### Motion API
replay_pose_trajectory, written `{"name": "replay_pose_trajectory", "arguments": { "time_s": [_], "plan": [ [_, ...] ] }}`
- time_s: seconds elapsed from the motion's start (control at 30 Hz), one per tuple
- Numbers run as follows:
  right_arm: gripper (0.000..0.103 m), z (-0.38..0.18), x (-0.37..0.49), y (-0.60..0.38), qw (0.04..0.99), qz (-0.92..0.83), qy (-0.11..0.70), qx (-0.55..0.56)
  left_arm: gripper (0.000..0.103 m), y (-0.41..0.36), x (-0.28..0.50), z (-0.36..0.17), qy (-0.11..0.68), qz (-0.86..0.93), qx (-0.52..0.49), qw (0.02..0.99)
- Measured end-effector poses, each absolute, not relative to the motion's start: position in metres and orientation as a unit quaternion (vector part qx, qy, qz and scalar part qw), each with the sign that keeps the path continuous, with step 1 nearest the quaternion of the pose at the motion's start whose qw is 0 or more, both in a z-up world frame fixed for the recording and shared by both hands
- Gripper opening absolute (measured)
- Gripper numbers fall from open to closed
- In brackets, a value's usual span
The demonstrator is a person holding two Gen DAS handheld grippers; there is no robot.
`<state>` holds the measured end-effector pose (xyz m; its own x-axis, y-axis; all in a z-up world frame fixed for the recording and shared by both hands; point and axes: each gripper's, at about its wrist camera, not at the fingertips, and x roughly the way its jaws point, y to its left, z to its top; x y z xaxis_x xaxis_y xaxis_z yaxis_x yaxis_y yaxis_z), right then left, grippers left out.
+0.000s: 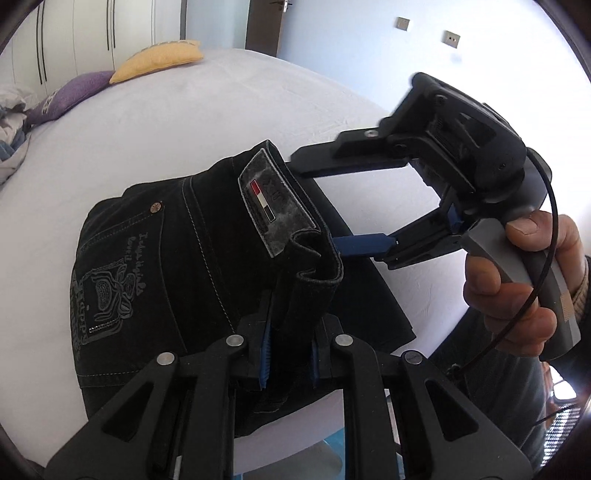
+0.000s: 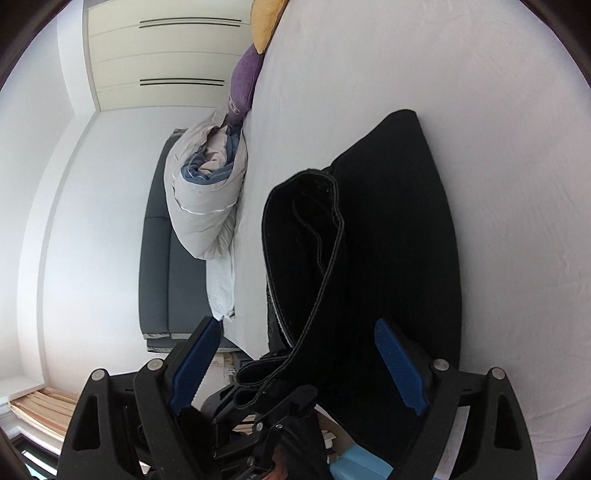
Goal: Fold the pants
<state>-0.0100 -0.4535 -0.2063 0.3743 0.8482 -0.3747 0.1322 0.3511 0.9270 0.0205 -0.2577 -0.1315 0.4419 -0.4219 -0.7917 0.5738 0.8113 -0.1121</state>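
Observation:
Black jeans point(image 1: 166, 258) lie folded on the white bed sheet point(image 1: 221, 110), back pocket print and grey waist label facing up. My left gripper point(image 1: 293, 321) is shut on a raised fold of the waistband at the near edge of the pile. My right gripper point(image 1: 317, 205), held by a hand point(image 1: 517, 280), reaches in from the right and is open, with the waistband end between its fingers but not pinched. In the right wrist view the right gripper point(image 2: 297, 325) spreads its blue pads point(image 2: 402, 365) wide around the dark cloth point(image 2: 388, 221), and the left gripper point(image 2: 266, 402) clamps the band below.
A yellow pillow point(image 1: 159, 59) and a purple pillow point(image 1: 70, 96) lie at the far end of the bed. A crumpled grey duvet point(image 2: 207, 199) sits at the bed's side. White wardrobe doors point(image 1: 74, 33) stand behind. The bed's near edge runs just under the jeans.

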Motion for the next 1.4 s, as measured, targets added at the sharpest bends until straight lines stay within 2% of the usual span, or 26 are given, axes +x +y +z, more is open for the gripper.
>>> {"name": "replay_pose_trajectory", "arguments": {
  "time_s": [0.07, 0.1, 0.23, 0.27, 0.3, 0.37, 0.63, 0.83, 1.2, 1.27, 1.3, 1.37, 1.4],
  "plan": [
    [0.081, -0.204, -0.004, -0.436, 0.672, 0.274, 0.502, 0.47, 0.014, -0.267, 0.014, -0.129, 0.432, -0.29, 0.108, 0.847],
    [0.072, -0.204, -0.004, -0.434, 0.676, 0.277, 0.508, 0.456, 0.014, -0.269, 0.01, -0.129, 0.431, -0.289, 0.115, 0.847],
    [0.047, -0.205, 0.007, -0.43, 0.689, 0.26, 0.528, 0.423, 0.014, -0.28, -0.004, -0.129, 0.421, -0.284, 0.143, 0.849],
    [0.032, -0.206, 0.008, -0.432, 0.694, 0.253, 0.533, 0.414, 0.014, -0.293, -0.008, -0.124, 0.417, -0.283, 0.153, 0.85],
    [0.025, -0.206, 0.01, -0.432, 0.698, 0.248, 0.535, 0.407, 0.014, -0.3, -0.012, -0.123, 0.411, -0.282, 0.167, 0.851],
    [0.018, -0.202, 0.008, -0.435, 0.707, 0.251, 0.528, 0.398, 0.014, -0.311, -0.021, -0.12, 0.404, -0.283, 0.183, 0.85],
    [0.017, -0.198, 0.003, -0.46, 0.73, 0.254, 0.489, 0.403, 0.014, -0.353, -0.034, -0.104, 0.376, -0.3, 0.218, 0.849],
    [0.017, -0.208, 0.002, -0.47, 0.737, 0.242, 0.482, 0.408, 0.014, -0.384, -0.047, -0.119, 0.384, -0.306, 0.241, 0.837],
    [0.016, -0.237, -0.012, -0.476, 0.731, 0.224, 0.472, 0.439, 0.017, -0.38, -0.065, -0.142, 0.408, -0.323, 0.249, 0.817],
    [0.016, -0.238, -0.008, -0.476, 0.728, 0.229, 0.475, 0.439, 0.021, -0.383, -0.07, -0.142, 0.41, -0.328, 0.253, 0.813],
    [0.018, -0.238, -0.008, -0.477, 0.726, 0.232, 0.476, 0.439, 0.026, -0.383, -0.072, -0.139, 0.411, -0.331, 0.248, 0.812],
    [0.023, -0.235, -0.007, -0.479, 0.722, 0.233, 0.48, 0.439, 0.043, -0.379, -0.08, -0.133, 0.424, -0.345, 0.223, 0.807],
    [0.027, -0.233, -0.007, -0.481, 0.723, 0.229, 0.481, 0.44, 0.063, -0.372, -0.082, -0.129, 0.428, -0.349, 0.211, 0.806]
  ]
}}
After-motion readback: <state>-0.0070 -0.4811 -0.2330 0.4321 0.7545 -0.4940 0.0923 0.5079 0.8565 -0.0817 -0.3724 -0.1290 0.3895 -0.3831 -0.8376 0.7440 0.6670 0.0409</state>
